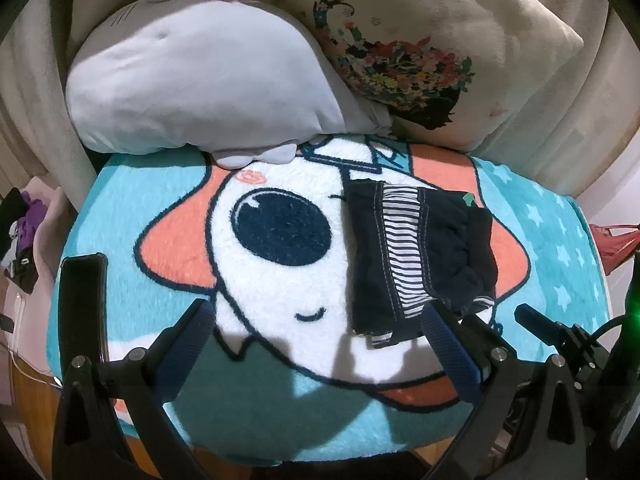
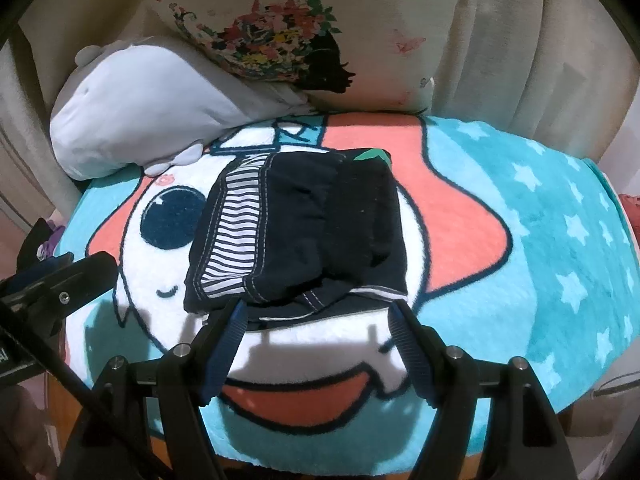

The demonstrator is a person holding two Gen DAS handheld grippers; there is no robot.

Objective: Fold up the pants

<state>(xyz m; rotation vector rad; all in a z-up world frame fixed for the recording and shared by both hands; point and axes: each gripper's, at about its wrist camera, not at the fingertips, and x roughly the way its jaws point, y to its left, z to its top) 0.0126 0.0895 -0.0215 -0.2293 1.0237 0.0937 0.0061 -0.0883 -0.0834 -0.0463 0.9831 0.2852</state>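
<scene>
The dark navy cotton pants with a white-and-navy striped side panel (image 2: 296,228) lie folded into a compact block on a fluffy turquoise blanket printed with a white cartoon face, coral patches and pale stars (image 2: 560,240). The bundle sits on the white part of the face, right of its big dark round eye, well in from every blanket edge, with white stitching lines running beside the stripes and a small green patch showing at its far end.

The right tongs (image 2: 318,314) are spread wide and released, their blue-ribbed tips just at the near edge of the pants; whether they touch the cloth cannot be told. The left tongs (image 1: 318,314) are likewise spread and grip nothing: their right finger sits at the near left corner of the bundle, their left finger over bare blanket well to the side.

Along the blanket's far edge rests a grey-and-white plush shark (image 1: 200,80), its fin lapping onto the blanket, and beside it leans a cream cushion printed with a dark-haired figure in many-coloured flowers and butterflies (image 2: 360,32). Cream upholstery (image 2: 520,40) rises behind both.
</scene>
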